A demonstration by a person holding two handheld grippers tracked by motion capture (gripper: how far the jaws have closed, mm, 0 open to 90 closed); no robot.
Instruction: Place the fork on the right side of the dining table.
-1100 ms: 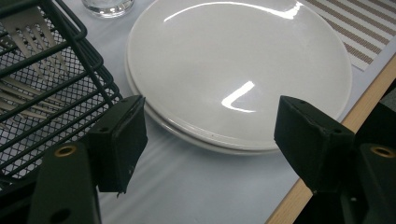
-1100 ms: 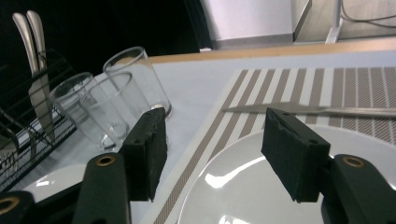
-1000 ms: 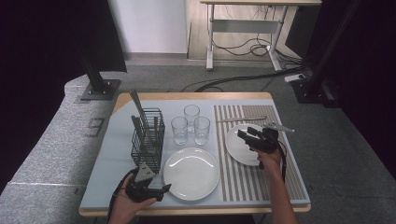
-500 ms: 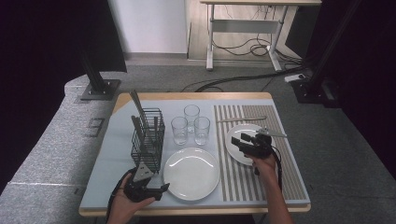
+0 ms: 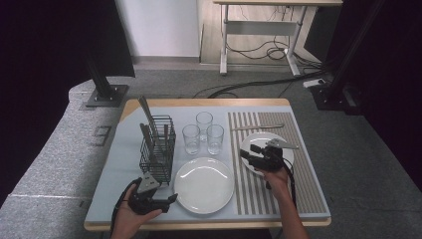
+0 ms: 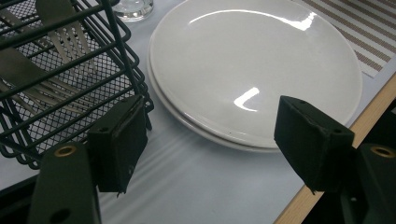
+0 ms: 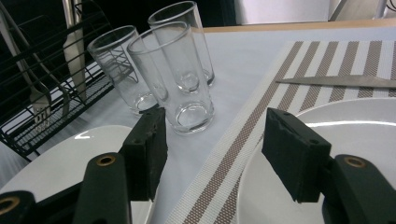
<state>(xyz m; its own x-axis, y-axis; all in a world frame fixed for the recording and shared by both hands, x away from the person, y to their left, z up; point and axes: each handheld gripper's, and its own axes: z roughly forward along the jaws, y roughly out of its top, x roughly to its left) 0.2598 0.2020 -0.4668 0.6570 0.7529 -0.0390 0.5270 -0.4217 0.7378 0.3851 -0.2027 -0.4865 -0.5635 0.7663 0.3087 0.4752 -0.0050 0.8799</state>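
Small plate (image 5: 288, 154) under right gripper (image 5: 247, 154), fingers apart.

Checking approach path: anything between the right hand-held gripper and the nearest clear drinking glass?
Nothing visible. The right hand-held gripper, jaws open, faces the nearest clear drinking glass over the striped woven placemat's edge; two other glasses stand behind it.

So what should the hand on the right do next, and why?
Probably ease the right gripper forward toward the nearest glass and centre it between the jaws. The jaws stand open with nothing between them, above the edge of the striped placemat beside the small plate, and that glass stands upright just ahead of them, close against two other glasses.
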